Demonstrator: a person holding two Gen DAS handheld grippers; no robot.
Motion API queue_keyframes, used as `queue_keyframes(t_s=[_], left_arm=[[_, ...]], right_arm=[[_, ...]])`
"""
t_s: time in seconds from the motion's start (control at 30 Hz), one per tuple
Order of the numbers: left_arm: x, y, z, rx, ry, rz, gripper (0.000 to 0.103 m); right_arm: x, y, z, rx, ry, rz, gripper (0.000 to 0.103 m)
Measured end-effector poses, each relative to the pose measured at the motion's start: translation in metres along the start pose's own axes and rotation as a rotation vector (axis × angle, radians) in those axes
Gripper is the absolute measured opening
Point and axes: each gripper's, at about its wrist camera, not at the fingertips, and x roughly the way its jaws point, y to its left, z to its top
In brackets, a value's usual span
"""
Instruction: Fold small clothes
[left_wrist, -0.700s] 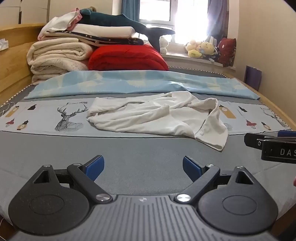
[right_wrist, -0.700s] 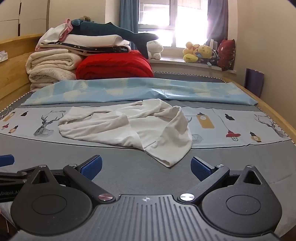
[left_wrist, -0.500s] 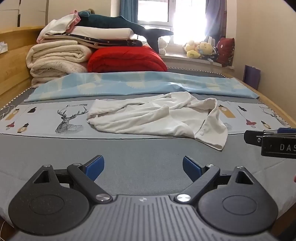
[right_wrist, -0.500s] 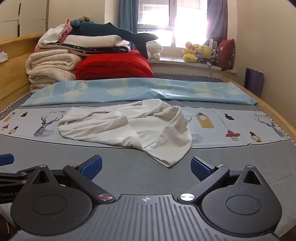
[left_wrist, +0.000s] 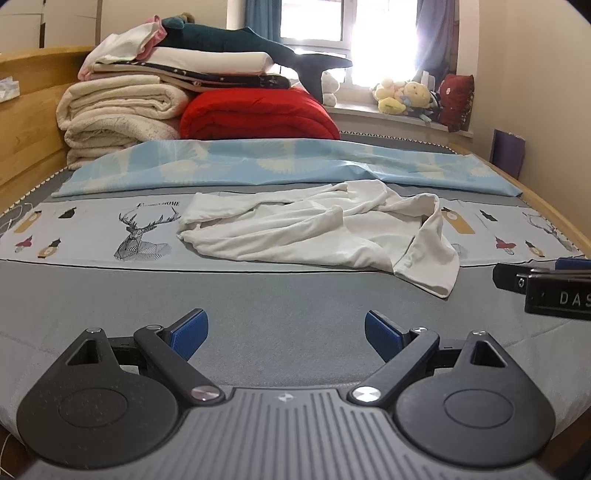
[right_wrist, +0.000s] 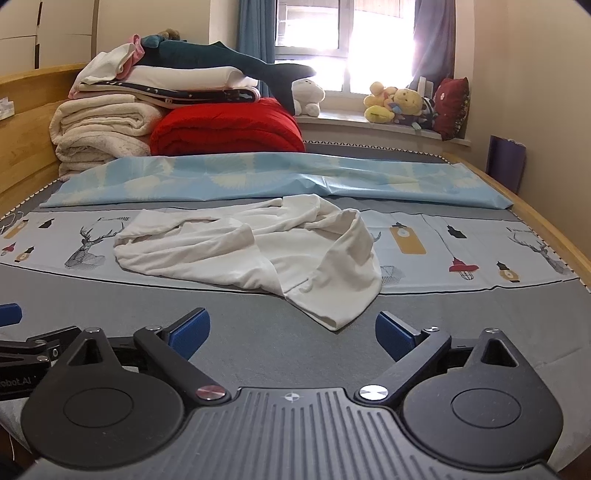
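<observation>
A crumpled white garment (left_wrist: 317, 236) (right_wrist: 255, 254) lies in the middle of the bed, partly on the printed sheet and partly on the grey cover. My left gripper (left_wrist: 286, 334) hovers over the grey cover short of it, jaws wide, nothing between the blue pads. My right gripper (right_wrist: 291, 334) is likewise open and empty, with the garment's near corner just beyond its fingertips. The right gripper's side (left_wrist: 546, 284) shows at the right edge of the left wrist view. The left gripper's side (right_wrist: 22, 347) shows at the left edge of the right wrist view.
A light blue sheet (left_wrist: 288, 162) lies across the bed behind the garment. Folded blankets (left_wrist: 122, 110), a red quilt (left_wrist: 258, 118) and a plush shark (left_wrist: 258, 48) are stacked at the head. Wooden bed rails (right_wrist: 535, 229) run along both sides. Plush toys (right_wrist: 399, 103) sit on the windowsill.
Both views have shifted only slightly; the garment sits a touch lower and closer. Both grippers stay wide open.
</observation>
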Motion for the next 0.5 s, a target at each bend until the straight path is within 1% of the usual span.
queue_keyframes(t_s=[0.13, 0.17, 0.23, 0.33, 0.4, 0.5], left_arm=[[0.0009, -0.0014, -0.0007, 0.015, 0.002, -0.001, 0.094], [0.0001, -0.0004, -0.0004, 0.018, -0.011, -0.001, 0.094], [0.0001, -0.0001, -0.0003, 0.019, -0.013, 0.001, 0.094], [0.0007, 0.0017, 0.0, 0.007, -0.021, -0.003, 0.094], [0.0009, 0.0016, -0.0001, 0.014, -0.009, 0.003, 0.094], [0.0002, 0.0013, 0.0002, 0.019, 0.0, 0.007, 0.094]], right_arm=[[0.0011, 0.0038, -0.0021, -0.026, 0.002, -0.006, 0.092], [0.0014, 0.0044, -0.0028, -0.031, 0.003, -0.01, 0.091], [0.0021, 0.0039, -0.0034, -0.028, 0.004, -0.012, 0.087], [0.0027, 0.0026, -0.0037, -0.015, 0.006, -0.007, 0.085], [0.0027, 0.0019, -0.0035, -0.008, 0.006, 0.005, 0.08], [0.0023, 0.003, -0.0028, -0.009, -0.002, -0.001, 0.079]])
